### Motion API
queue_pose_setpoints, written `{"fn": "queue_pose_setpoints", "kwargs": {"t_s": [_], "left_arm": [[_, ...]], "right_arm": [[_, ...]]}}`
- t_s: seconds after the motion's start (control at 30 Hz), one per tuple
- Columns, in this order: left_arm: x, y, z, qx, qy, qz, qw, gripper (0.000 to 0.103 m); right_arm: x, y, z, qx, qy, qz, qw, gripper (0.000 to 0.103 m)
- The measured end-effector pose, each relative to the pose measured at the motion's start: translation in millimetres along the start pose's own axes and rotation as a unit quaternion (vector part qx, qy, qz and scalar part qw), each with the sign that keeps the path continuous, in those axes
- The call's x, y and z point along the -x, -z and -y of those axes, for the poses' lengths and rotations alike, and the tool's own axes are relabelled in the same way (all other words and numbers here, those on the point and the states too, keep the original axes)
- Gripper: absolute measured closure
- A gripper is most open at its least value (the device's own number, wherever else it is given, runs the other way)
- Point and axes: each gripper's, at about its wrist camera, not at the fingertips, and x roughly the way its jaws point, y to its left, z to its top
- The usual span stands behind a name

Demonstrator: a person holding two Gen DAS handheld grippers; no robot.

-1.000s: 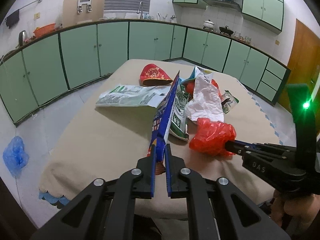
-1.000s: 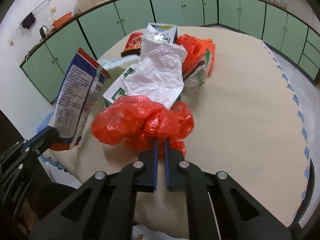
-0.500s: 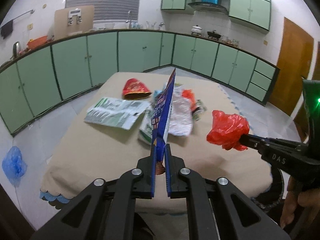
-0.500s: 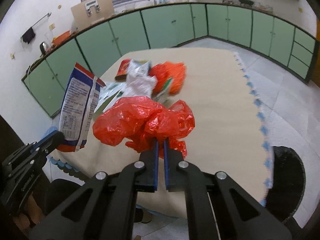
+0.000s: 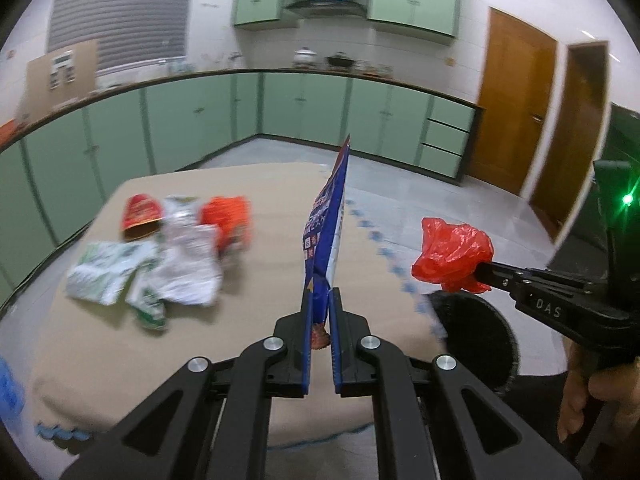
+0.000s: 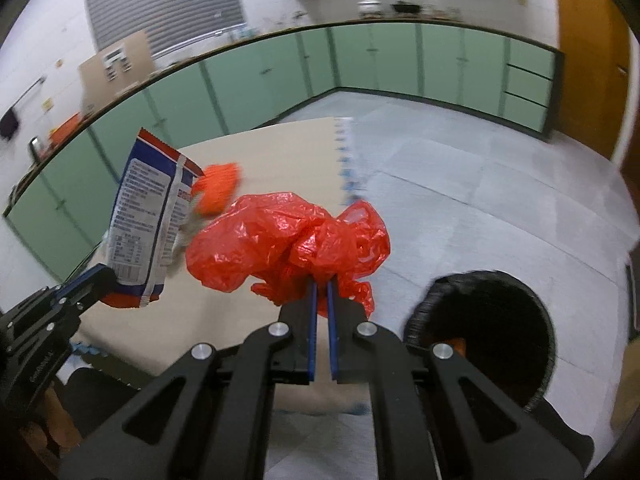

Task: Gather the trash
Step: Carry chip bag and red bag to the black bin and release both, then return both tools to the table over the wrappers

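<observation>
The surface (image 5: 248, 344) with the remaining litter lies ahead-left of both grippers. The bin (image 6: 486, 336) sits on the floor just right of and below the right gripper (image 6: 322, 292), the nearer one, clamped on the bag (image 6: 288, 244). The left gripper (image 5: 320, 304), further from the bin, pinches the wrapper (image 5: 328, 224) upright. Both point forward and down.

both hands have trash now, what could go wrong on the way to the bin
The blue snack bag is pinched only at its bottom edge by the left gripper and stands tall, so it may flop or slip out. The red plastic bag billows wide beyond the right gripper and could snag the black bin rim.
</observation>
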Motion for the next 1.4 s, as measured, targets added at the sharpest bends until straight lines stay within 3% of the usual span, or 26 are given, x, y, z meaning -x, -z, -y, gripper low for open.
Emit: {"fn": "queue_pose_setpoints", "kwargs": {"t_s": [0.33,0.6,0.97,1.1,1.13,1.23,1.4], "left_arm": [[-51.2,-14.5,106.7,-0.064,0.102,-0.022,0.9925,0.095],[-103.7,-7.3,179.5,-0.108,0.15,-0.056,0.9812,0.095],[-182.7,26.8,235.4,-0.141,0.169,-0.133,0.9662,0.094],[-207.6,39.0,251.6,-0.159,0.173,-0.156,0.9594,0.092],[-211.2,39.8,252.7,-0.16,0.17,-0.158,0.9594,0.09],[-217.6,41.3,253.5,-0.158,0.161,-0.16,0.961,0.071],[-212.9,38.8,242.4,-0.154,0.143,-0.154,0.9654,0.07]], "right_arm": [[9.6,29.3,117.9,-0.085,0.084,-0.003,0.993,0.099],[0.1,49.8,179.6,-0.131,0.114,-0.017,0.985,0.099],[-51.9,72.7,242.1,-0.174,0.139,-0.071,0.972,0.095],[-59.8,79.6,257.6,-0.182,0.147,-0.079,0.969,0.08],[-59.8,80.5,259.4,-0.184,0.149,-0.079,0.968,0.079],[-53.9,81.0,262.6,-0.188,0.15,-0.072,0.968,0.079],[-42.4,78.3,259.9,-0.186,0.147,-0.061,0.97,0.079]]}}
